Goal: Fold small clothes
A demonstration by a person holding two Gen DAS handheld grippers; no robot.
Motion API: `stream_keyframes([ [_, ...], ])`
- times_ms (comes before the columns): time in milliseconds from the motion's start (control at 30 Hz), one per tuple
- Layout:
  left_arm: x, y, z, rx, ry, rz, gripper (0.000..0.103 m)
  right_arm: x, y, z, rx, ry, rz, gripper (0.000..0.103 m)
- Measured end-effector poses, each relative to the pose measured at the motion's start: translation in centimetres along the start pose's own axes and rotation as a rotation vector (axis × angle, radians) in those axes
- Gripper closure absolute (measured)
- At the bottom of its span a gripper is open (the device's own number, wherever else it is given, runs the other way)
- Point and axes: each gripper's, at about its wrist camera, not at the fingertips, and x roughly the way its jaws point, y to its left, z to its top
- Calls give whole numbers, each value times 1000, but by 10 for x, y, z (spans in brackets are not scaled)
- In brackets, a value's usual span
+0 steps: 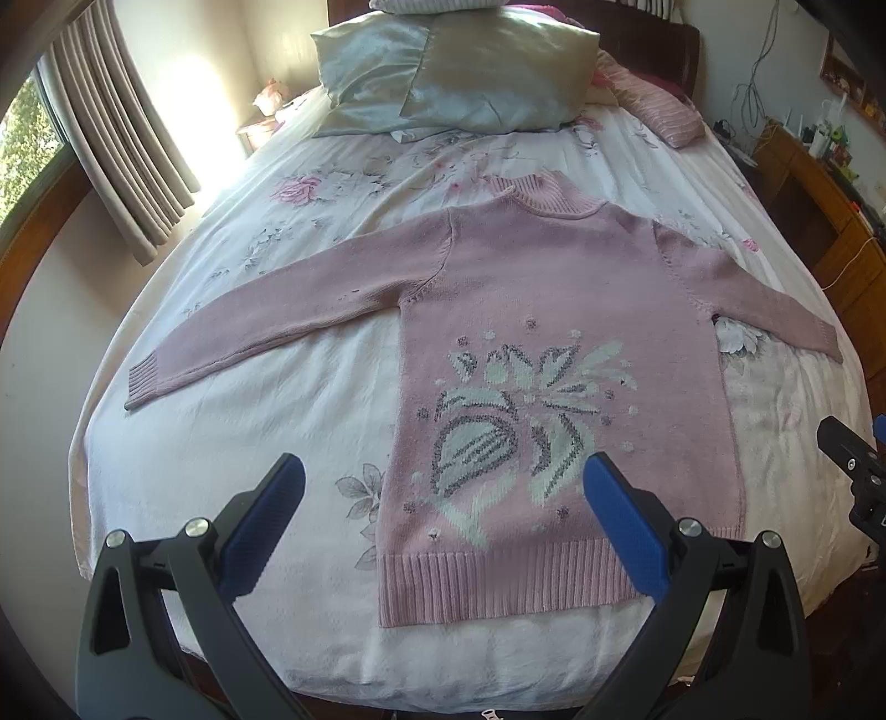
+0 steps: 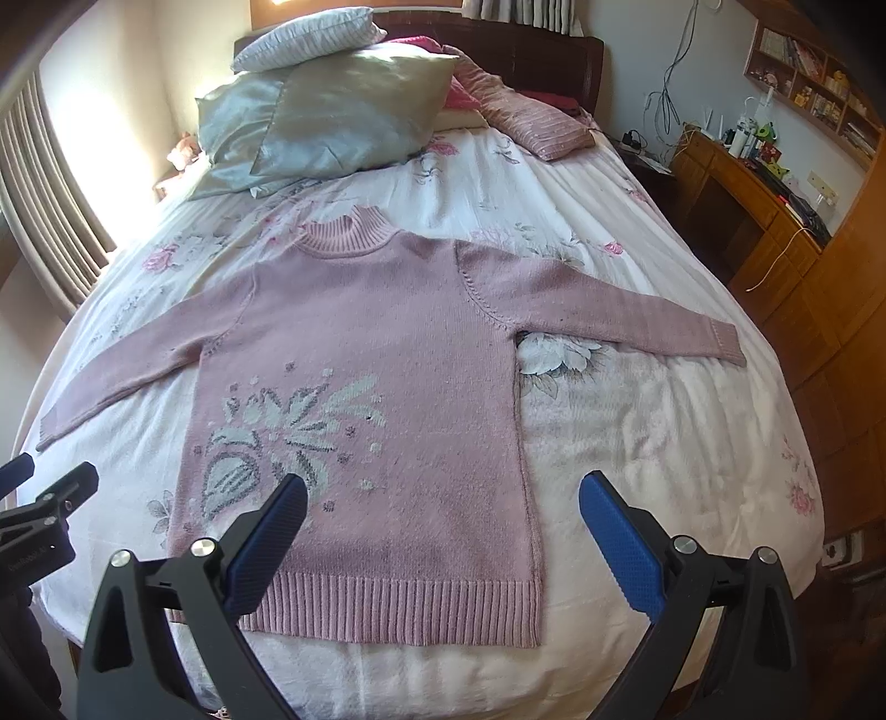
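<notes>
Pink knit: one sweater (image 1: 559, 310) lies flat on the bed (image 1: 266, 421), front up, ribbed collar (image 1: 534, 194) toward the headboard and ribbed hem (image 1: 498, 581) at the near edge of the mattress. Both sleeves, two in count, are spread outward and angled slightly toward the foot of the bed. The left sleeve (image 1: 266, 327) ends in a ribbed cuff near the left edge of the cover; the right sleeve (image 2: 609, 310) ends near the right edge. One white and grey leaf motif (image 1: 515, 426) occupies the lower front panel.

The bed carries one white cover printed with pink and grey flowers. At the head end, two satin pillows (image 1: 443, 72) overlap, one striped pillow (image 2: 310, 39) rests on top of them, and one pink striped cushion (image 2: 531, 122) lies to the right.

Left gripper (image 1: 443, 526): both blue-padded fingers are spread wide apart, released, holding nothing, positioned above the hem region; contact with the fabric cannot be determined. Right gripper (image 2: 443, 531): both blue-padded fingers likewise spread wide, released, holding nothing, above the lower right portion of the sweater. Each gripper appears at the edge of the other camera's view.

One wooden desk (image 2: 764, 205) stands along the right wall. One curtain (image 1: 111, 144) hangs at the left window.
</notes>
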Motion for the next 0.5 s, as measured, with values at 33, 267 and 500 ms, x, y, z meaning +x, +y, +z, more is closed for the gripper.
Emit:
stream_keyframes([
  [33,0,0,0,0,0,0,3,-2,0,-1,10,-28,14,4],
  [267,2,0,3,-6,-9,-7,3,0,2,-1,-5,7,-3,4],
  [500,8,-8,6,-2,-39,0,3,13,-4,-4,-3,32,45,4],
])
